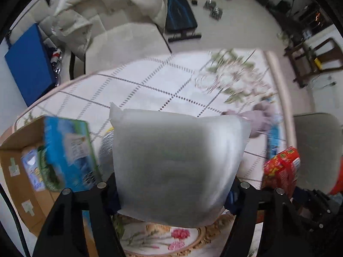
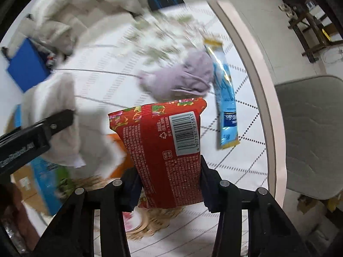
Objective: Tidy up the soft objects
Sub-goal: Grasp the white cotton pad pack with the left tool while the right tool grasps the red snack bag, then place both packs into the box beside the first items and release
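gripping a white pack [image 1: 178, 167] left, red pack [image 2: 169, 156] right.

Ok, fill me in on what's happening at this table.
A person is sorting soft packs with two handheld grippers. The left gripper has its jaws shut on a white soft pack; the right gripper is clamped on a red packet. Both are held above the tablecloth. A cardboard box sits at the left; a lilac cloth and blue sachet lie on the table.
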Demonstrator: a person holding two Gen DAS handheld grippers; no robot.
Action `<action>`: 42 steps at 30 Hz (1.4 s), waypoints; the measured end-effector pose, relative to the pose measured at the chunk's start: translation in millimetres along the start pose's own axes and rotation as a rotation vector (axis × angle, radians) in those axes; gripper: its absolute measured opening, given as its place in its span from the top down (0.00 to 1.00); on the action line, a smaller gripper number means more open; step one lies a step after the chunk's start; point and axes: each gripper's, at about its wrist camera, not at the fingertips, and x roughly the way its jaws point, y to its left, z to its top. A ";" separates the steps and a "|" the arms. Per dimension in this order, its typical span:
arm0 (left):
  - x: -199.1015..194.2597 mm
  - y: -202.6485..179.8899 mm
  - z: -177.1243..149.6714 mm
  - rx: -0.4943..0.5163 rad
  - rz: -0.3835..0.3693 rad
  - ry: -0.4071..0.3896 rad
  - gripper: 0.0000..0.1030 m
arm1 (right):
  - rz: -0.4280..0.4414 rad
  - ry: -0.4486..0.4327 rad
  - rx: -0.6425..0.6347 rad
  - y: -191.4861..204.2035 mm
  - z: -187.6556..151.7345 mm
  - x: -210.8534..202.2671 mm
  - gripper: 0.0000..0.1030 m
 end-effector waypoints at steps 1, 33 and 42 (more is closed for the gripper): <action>-12.8 7.0 -5.3 -0.004 -0.007 -0.017 0.33 | 0.022 -0.022 -0.011 8.2 -7.1 -16.7 0.53; 39.5 369.2 -148.7 -0.320 0.033 0.320 0.33 | 0.201 0.212 -0.290 416.9 -127.3 113.4 0.53; 48.3 364.5 -144.4 -0.296 0.017 0.381 0.28 | 0.203 0.282 -0.316 436.1 -118.2 148.2 0.46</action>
